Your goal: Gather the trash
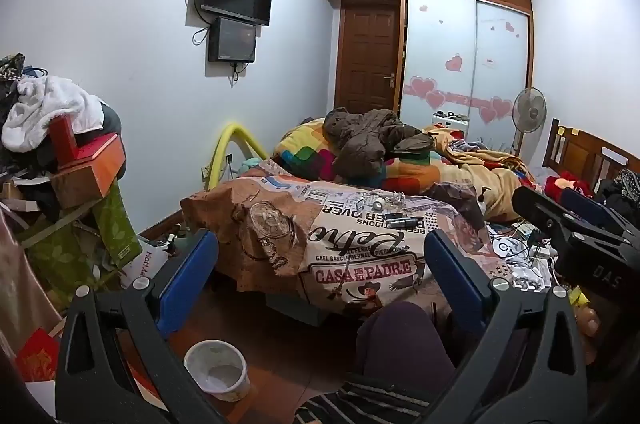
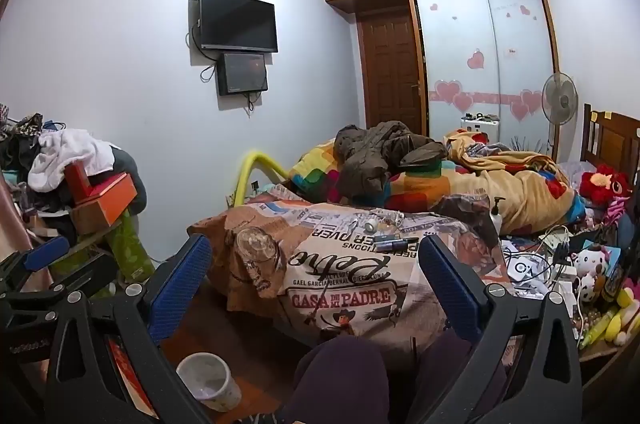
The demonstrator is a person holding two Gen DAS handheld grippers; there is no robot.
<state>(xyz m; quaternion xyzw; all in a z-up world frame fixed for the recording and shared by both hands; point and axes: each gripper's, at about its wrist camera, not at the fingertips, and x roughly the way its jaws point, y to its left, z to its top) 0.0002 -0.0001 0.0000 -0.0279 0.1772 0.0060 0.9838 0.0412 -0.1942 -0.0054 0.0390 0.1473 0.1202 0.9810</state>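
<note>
Small items lie on the printed cloth [image 1: 352, 256] over the table: a white tape roll [image 1: 378, 203] [image 2: 371, 224], dark tubes [image 1: 402, 222] [image 2: 394, 244] and a crumpled clear bit [image 2: 394, 218]. A white bin [image 1: 216, 368] [image 2: 208, 386] stands on the floor at lower left. My left gripper [image 1: 320, 276] is open and empty, held back from the table. My right gripper [image 2: 316, 284] is open and empty too; its black body shows at the right of the left wrist view [image 1: 576, 236]. Nothing sits between either pair of fingers.
A bed piled with quilts and a brown jacket [image 1: 368, 139] lies behind the table. Cables, chargers and plush toys [image 2: 560, 264] crowd the right side. A heap of clothes and boxes [image 1: 64, 151] stands at left. My knees [image 2: 340, 376] are below the table edge.
</note>
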